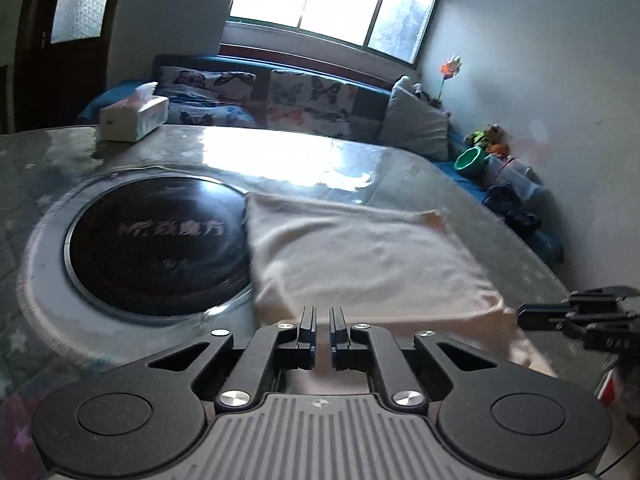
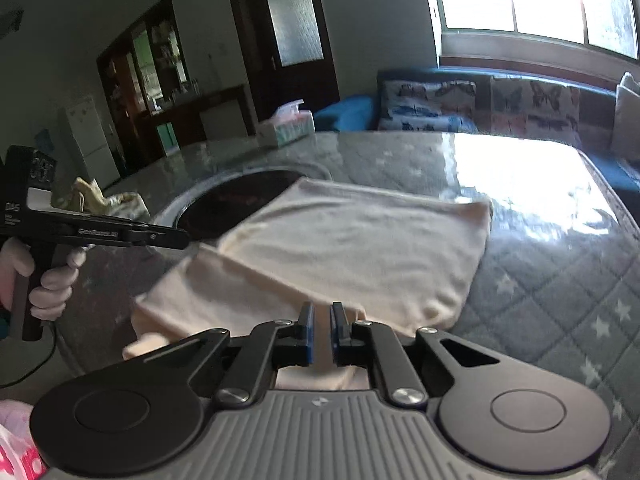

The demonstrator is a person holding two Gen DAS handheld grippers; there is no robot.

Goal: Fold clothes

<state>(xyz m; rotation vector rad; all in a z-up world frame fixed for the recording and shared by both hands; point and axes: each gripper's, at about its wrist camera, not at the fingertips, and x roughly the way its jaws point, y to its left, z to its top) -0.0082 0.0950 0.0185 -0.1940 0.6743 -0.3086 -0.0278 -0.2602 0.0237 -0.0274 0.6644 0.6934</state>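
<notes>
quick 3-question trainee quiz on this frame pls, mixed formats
1. True or false: the cream cloth partly overlaps the round black cooktop.
2. Which is on the table? A) tissue box B) laptop C) kettle
3. Fill in: the left tool and right tool both have jaws nearly ____.

Key: 1 true; 2 A; 3 closed, with only a narrow gap and cloth not clearly pinched.

Each camera sits low behind its own fingers, close above the near edge of the table, facing the far window. The left wrist view looks from the left, the right wrist view from the right; both share the cream cloth and black round hotplate.
</notes>
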